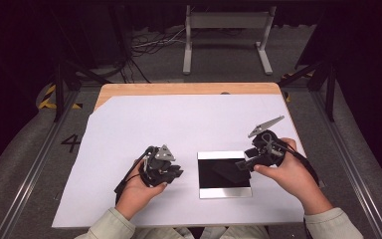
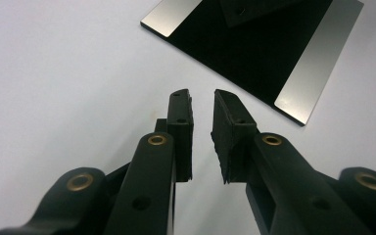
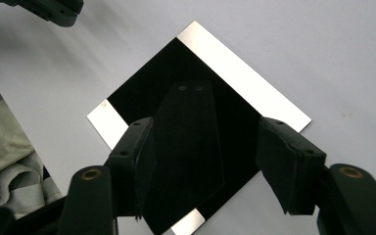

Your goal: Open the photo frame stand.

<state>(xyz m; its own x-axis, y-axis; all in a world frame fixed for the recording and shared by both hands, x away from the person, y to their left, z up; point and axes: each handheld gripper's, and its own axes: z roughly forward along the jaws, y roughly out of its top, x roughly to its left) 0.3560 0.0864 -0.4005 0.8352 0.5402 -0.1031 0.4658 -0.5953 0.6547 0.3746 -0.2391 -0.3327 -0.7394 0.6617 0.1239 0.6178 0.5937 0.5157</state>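
A square black plate (image 1: 224, 155) with shiny silver strips along two edges lies flat on the white sheet. On it rests a flat dark tapered piece (image 3: 191, 147) with two small holes at its narrow end, also seen as the dark piece (image 1: 227, 172). My right gripper (image 1: 242, 164) hangs over the plate's right side; in its own view the right gripper (image 3: 208, 129) is open, its jaws standing either side of the dark piece, the right one clear of it. My left gripper (image 1: 176, 172) rests left of the plate (image 2: 254, 49). The left gripper (image 2: 201, 98) has a narrow gap with nothing in it.
The white sheet (image 1: 179, 124) covers most of a wooden table (image 1: 179, 88). Beyond the far edge stands a grey metal frame (image 1: 226, 30) on the floor, with cables beside it. The person's pale sleeves (image 1: 109, 224) enter at the near edge.
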